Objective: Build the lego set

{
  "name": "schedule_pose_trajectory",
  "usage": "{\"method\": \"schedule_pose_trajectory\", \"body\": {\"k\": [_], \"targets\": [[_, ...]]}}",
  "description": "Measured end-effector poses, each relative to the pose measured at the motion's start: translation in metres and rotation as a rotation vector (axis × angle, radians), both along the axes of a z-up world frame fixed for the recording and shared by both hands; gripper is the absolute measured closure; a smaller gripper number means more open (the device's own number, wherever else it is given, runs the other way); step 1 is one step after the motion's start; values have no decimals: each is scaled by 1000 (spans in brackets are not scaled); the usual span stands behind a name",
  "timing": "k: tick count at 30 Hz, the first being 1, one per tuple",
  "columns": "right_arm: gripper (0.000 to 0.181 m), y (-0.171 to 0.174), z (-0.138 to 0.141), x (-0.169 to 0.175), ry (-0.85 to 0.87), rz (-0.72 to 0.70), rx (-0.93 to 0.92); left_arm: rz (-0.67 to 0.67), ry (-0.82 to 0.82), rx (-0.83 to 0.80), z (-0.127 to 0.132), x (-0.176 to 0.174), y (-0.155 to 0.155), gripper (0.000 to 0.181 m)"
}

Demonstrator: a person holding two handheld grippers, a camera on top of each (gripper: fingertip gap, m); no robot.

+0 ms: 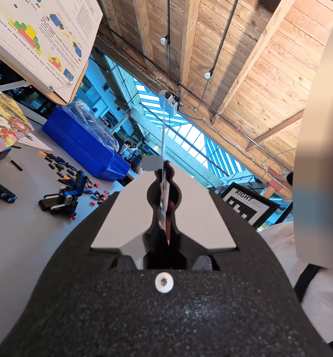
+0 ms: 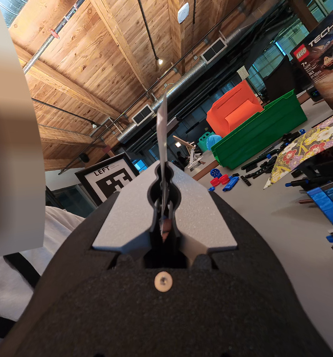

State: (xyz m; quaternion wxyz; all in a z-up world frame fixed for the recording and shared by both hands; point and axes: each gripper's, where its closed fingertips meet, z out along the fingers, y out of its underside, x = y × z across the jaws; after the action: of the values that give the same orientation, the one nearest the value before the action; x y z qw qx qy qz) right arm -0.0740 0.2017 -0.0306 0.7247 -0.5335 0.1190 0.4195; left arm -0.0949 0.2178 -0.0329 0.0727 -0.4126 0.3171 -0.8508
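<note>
Both grippers were raised above the table, each clamping a thin sheet edge-on: left gripper (image 1: 164, 164), right gripper (image 2: 164, 164). Lego pieces (image 1: 65, 195) lay down-left of the left gripper.

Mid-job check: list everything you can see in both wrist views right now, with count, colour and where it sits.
Thin sheet: one per gripper, seen edge-on, pinched between the fingers.
Part-built model: one, black and blue, on the grey table.
Loose pieces: many, black, blue, red, scattered behind the model.
Blue bin: one, holding clear plastic wrap.
Green bin: one, holding an orange box.
Set box: one, upright, far right.
Floral paper: one, multicoloured, table's right side.
Left gripper: shut on the sheet.
Right gripper: shut on the sheet.
</note>
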Motion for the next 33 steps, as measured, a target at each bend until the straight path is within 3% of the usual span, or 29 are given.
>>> {"method": "schedule_pose_trajectory", "body": {"k": [5,6,8,10,11,13,17,20,23,25,27,29,33], "targets": [[181,1,-6,3,-2,9,-40,-20,-1,37,1,-2,-2,181],[174,0,-7,7,-28,-12,-57,-29,-7,41,3,-3,-3,181],[147,-8,-6,27,-178,-152,-96,-31,-14,36,6,-5,0,181],[144,-25,10,42,-477,-387,-108,-29,-5,46,5,-5,2,181],[144,-31,23,33,-616,-440,-86,-27,-3,51,4,-5,3,181],[146,-28,32,-10,-798,-373,-76,-41,6,68,1,-4,2,181],[138,-4,3,-45,-941,-274,-223,-79,-17,121,0,-8,-10,181],[145,-15,21,-19,-1038,-500,-239,-57,-7,109,2,-7,-6,181],[139,-44,49,23,-1064,-679,-293,3,19,115,-2,-3,8,181],[134,-46,52,4,-990,-550,-245,9,21,125,-3,-2,9,181],[125,-30,32,-33,-932,-354,-232,-22,5,127,-2,-3,2,181],[120,-13,10,-45,-953,-302,-262,-74,-25,125,2,-7,-9,181],[120,-4,0,-56,-851,-202,-254,-105,-49,134,5,-12,-20,181]]}}
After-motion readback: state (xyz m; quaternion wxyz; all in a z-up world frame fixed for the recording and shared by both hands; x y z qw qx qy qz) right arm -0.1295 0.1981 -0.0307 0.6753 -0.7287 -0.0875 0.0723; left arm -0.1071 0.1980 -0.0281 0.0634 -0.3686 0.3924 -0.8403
